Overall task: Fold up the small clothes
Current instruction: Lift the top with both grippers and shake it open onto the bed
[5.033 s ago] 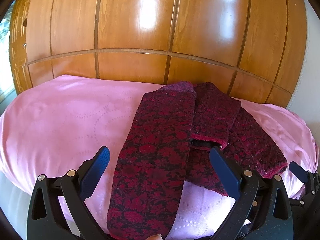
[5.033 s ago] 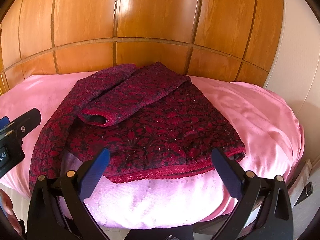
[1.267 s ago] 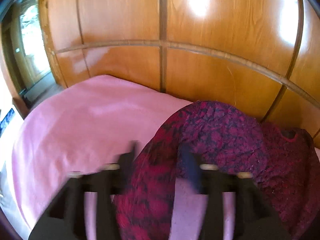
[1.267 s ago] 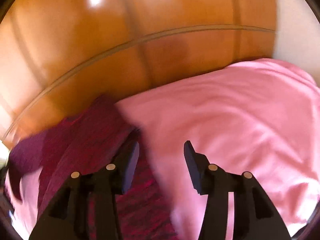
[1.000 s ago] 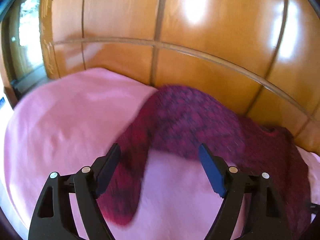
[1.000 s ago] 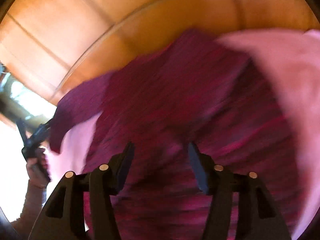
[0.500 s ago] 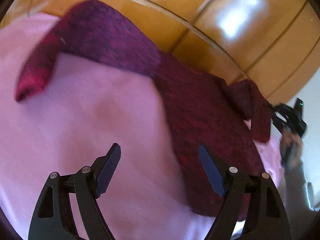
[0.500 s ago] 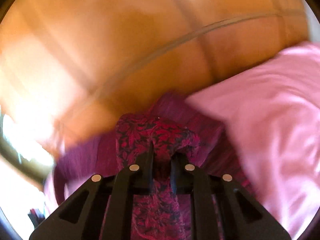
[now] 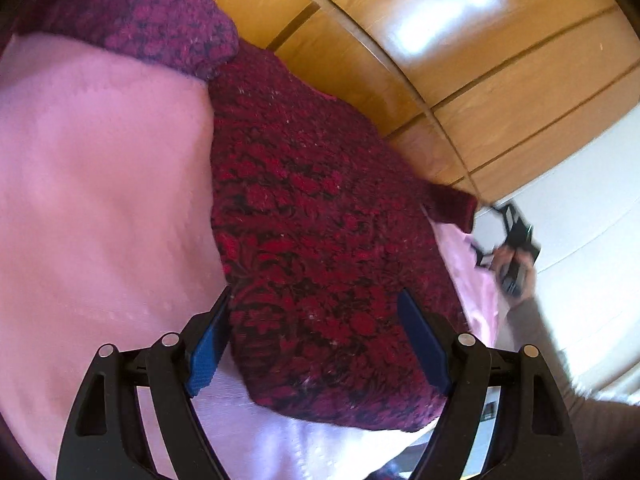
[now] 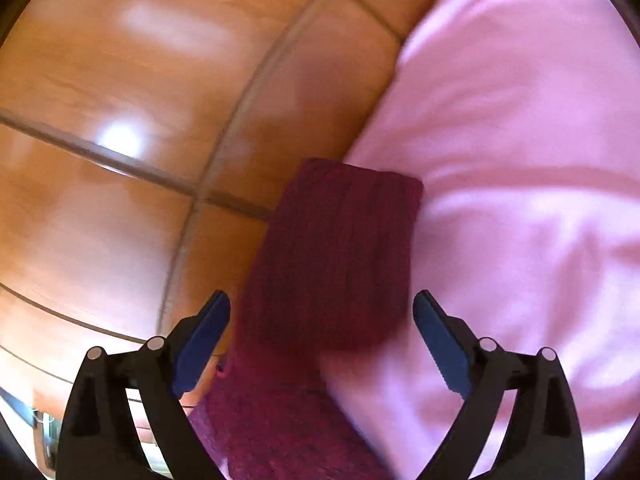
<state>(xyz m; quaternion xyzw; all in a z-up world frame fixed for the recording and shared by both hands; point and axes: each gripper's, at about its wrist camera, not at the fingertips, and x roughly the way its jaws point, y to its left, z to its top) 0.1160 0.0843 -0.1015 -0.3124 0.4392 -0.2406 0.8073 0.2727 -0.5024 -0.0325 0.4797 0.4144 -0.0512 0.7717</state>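
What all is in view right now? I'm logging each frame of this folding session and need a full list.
Garment: one, dark red and black floral knit, spread on the pink cover, one sleeve stretched toward the wood panels.
Pink cover: one, pink, under the garment.
Wood panels: several, glossy orange-brown, behind the bed.
White wall: one, off to the right in the left wrist view.
Left gripper: black with blue pads, open, over the garment's lower edge.
Right gripper: black with blue pads, open, straddling the sleeve.
Right hand: holding the right gripper's handle.
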